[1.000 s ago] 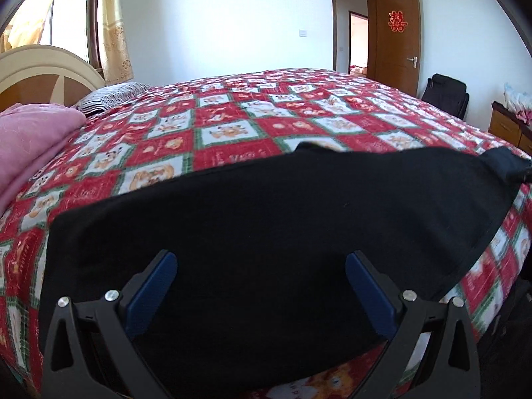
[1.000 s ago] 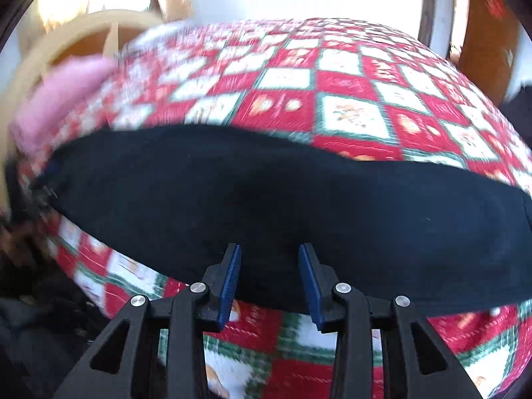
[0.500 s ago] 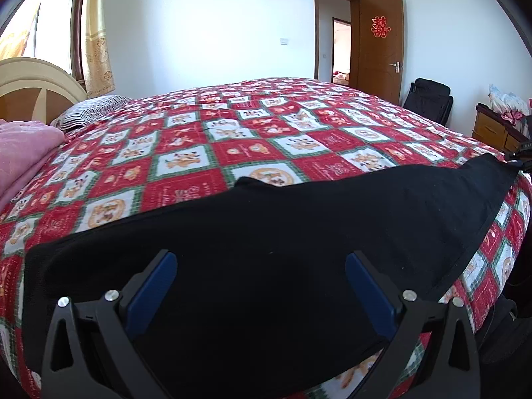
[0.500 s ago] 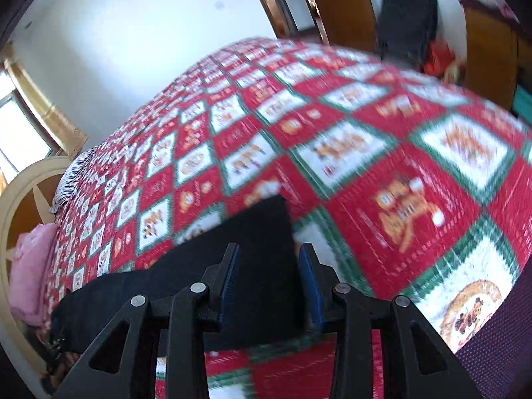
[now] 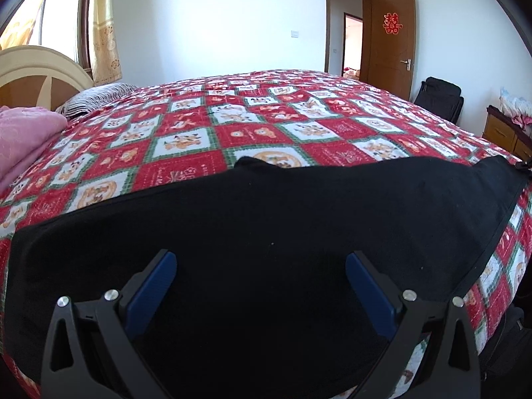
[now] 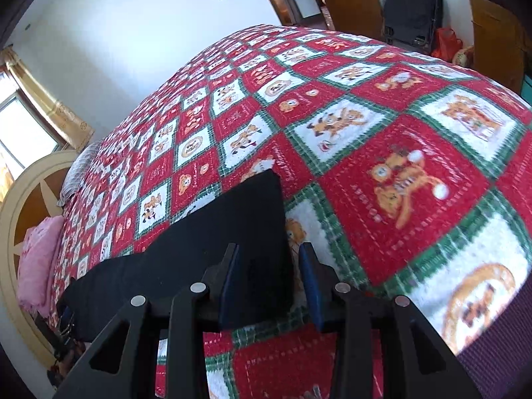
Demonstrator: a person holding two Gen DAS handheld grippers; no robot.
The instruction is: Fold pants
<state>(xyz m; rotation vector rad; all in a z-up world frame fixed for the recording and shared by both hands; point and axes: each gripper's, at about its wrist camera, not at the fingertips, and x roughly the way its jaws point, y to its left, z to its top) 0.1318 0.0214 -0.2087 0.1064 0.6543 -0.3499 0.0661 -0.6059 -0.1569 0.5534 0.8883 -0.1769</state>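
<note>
The pants, black and matte, lay flat along the near edge of the bed. The left gripper hovered over them with its blue-padded fingers spread wide, holding nothing. The right gripper had its fingers narrowly parted around one end of the cloth; whether they pinched it, I couldn't tell. A loose hold there might let the soft fabric slip and bunch mid-fold. Beyond stretched the quilted red-and-white checked bedspread, a pink blanket, and a wooden door.

white walls | open wooden door | sunlit curtained window | patchwork-quilted bed
</note>
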